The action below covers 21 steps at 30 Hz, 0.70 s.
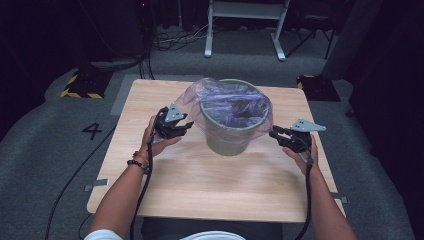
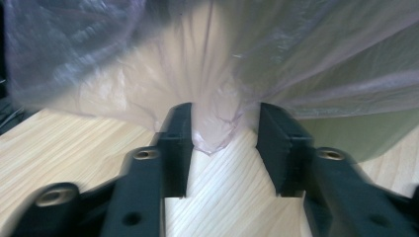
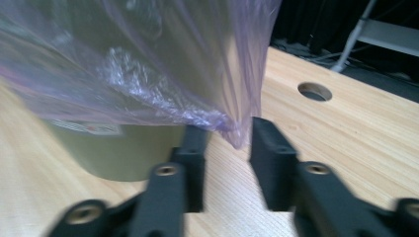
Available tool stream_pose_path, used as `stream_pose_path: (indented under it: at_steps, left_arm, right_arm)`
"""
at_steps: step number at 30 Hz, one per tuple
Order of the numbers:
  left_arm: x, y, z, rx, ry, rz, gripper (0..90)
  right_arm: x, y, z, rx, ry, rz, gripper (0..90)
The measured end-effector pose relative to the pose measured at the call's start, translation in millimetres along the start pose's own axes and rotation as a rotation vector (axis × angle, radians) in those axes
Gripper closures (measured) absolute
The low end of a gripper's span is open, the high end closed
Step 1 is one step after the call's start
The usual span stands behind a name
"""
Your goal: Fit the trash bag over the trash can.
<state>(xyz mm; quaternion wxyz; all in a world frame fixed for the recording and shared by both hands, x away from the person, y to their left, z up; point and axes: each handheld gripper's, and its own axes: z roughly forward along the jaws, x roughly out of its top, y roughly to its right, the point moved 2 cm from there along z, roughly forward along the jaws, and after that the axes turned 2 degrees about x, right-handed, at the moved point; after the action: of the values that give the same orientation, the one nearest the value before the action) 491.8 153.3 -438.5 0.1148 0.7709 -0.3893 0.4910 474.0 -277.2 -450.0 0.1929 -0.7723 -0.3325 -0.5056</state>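
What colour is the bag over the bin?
Translucent pale purple bag, clearest in the high view.

A black "4" — on the grey floor (image 1: 50, 145).

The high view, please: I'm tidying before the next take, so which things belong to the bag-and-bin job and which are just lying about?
In the job:
purple plastic bag, draped over the bin
green bin
left hand-held gripper, open, bag edge between its jaws
right hand-held gripper, open at the bag's edge

Lying about:
white frame on the floor behind
loose cables
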Motion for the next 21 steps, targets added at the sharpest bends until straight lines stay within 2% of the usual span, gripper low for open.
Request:
stream_pose_path:
  at_steps: [1, 2, 4, 6, 7, 8, 9, 10, 12, 14, 16, 18, 21]
  left_arm:
    - [0.0, 0.0, 0.0, 0.000, 0.000, 0.000, 54.2]
    - [-1.5, -2.2, -8.1, -0.001, 0.008, -0.007, 54.2]
    - [-4.2, -6.8, -24.5, -0.029, 0.037, -0.037, 38.6]
    - [-6.0, -10.7, -38.1, -0.031, 0.070, -0.057, 28.7]
    - [-6.8, -13.4, -45.5, -0.037, 0.086, -0.070, 28.7]
    - [-5.8, -18.5, -57.0, -0.033, 0.117, -0.081, 22.0]
    - [-5.8, -18.5, -57.0, -0.033, 0.117, -0.081, 21.9]
    - [-1.1, -22.9, -67.9, -0.049, 0.167, -0.095, 22.0]
    - [2.9, -24.3, -71.5, -0.045, 0.180, -0.096, 22.4]
    - [17.0, -27.6, -75.3, -0.031, 0.202, -0.065, 22.8]
    - [27.9, -29.3, -72.7, -0.021, 0.199, -0.048, 26.1]
    - [39.6, -30.8, -66.3, -0.015, 0.201, -0.033, 30.3]
    - [54.3, -33.3, -52.7, -0.034, 0.199, -0.028, 33.4]
  right_arm:
    - [0.0, 0.0, 0.0, 0.000, 0.000, 0.000, 64.4]
    - [1.1, 0.1, -4.0, 0.008, 0.007, 0.006, 58.7]
    - [6.9, 1.5, -19.6, 0.034, 0.047, 0.015, 48.8]
    - [16.1, 2.9, -38.5, 0.044, 0.089, 0.003, 40.8]
    - [16.1, 2.9, -38.5, 0.044, 0.089, 0.003, 40.8]
    - [24.9, 2.4, -51.2, 0.062, 0.122, -0.023, 38.6]
    - [28.3, 1.8, -55.3, 0.063, 0.126, -0.031, 37.5]
    - [34.0, 0.6, -61.1, 0.075, 0.142, -0.050, 36.3]
    - [37.3, -0.3, -63.9, 0.088, 0.147, -0.064, 35.9]
    - [49.1, -2.5, -68.9, 0.071, 0.152, -0.094, 36.5]
    - [62.9, -4.1, -68.4, 0.078, 0.178, -0.096, 38.1]
    - [78.2, -5.9, -63.7, 0.050, 0.172, -0.113, 38.3]
    - [100.5, -4.0, -52.6, 0.049, 0.178, -0.108, 41.6]
